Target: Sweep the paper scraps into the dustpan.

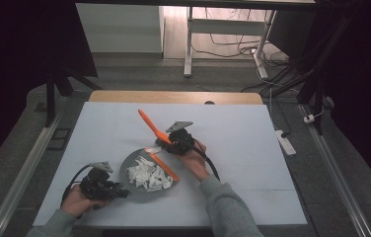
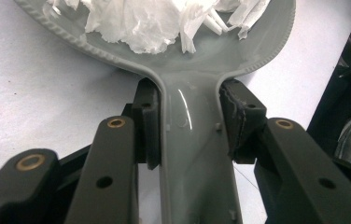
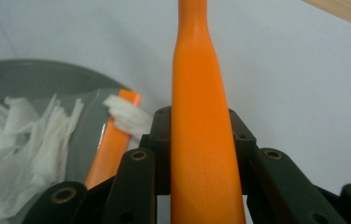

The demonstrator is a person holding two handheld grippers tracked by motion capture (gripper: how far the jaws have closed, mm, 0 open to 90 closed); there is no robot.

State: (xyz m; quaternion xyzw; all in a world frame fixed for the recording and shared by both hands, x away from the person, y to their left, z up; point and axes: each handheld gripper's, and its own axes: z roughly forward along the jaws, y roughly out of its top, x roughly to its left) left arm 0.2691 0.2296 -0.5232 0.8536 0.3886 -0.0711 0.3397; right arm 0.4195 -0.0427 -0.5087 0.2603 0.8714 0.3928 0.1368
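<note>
Left fingers (image 2: 190, 123) clamped on grey dustpan (image 2: 197, 154) handle, right fingers (image 3: 201, 135) gripping orange brush (image 3: 199, 154) handle.

A pale table (image 1: 233, 148) with a wooden far edge carries a grey dustpan (image 1: 133, 183) holding torn white paper scraps (image 1: 149, 175).

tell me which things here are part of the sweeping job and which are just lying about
In the job:
- grey dustpan, handle clamped in the left gripper
- orange brush, handle clamped in the right gripper
- torn white paper scraps heaped in the dustpan

Just lying about:
- white power strip on the floor beside the table
- cables on the floor beyond the table
</note>
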